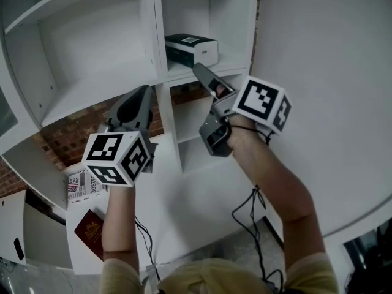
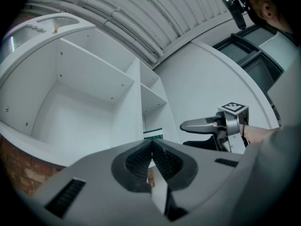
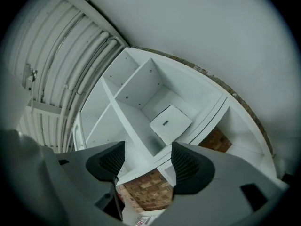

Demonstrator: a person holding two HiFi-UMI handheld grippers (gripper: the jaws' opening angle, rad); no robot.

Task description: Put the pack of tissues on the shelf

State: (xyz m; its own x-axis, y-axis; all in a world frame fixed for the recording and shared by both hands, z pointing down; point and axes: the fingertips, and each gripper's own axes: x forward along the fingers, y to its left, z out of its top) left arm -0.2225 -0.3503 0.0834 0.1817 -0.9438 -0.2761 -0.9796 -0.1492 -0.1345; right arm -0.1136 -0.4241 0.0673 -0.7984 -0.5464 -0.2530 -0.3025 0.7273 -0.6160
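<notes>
The pack of tissues (image 1: 191,49), white with a dark green band, lies flat in an upper right compartment of the white shelf unit (image 1: 160,60). My right gripper (image 1: 205,103) is just below and in front of that compartment, pointing up at the pack, open with nothing between its pads. In the right gripper view the pack (image 3: 170,123) lies beyond the spread jaws of the right gripper (image 3: 143,161), untouched. My left gripper (image 1: 144,94) hovers left of the shelf divider, shut and empty. In the left gripper view the left gripper (image 2: 151,149) has its pads together, the pack (image 2: 153,134) shows as a sliver, and the right gripper (image 2: 184,134) is at right.
A dark red passport (image 1: 90,233) and a printed packet (image 1: 82,184) lie on the low white surface at lower left. Brick wall (image 1: 67,136) shows behind the open shelves. A large white panel (image 1: 324,103) fills the right side. Black cables (image 1: 251,213) hang from my wrists.
</notes>
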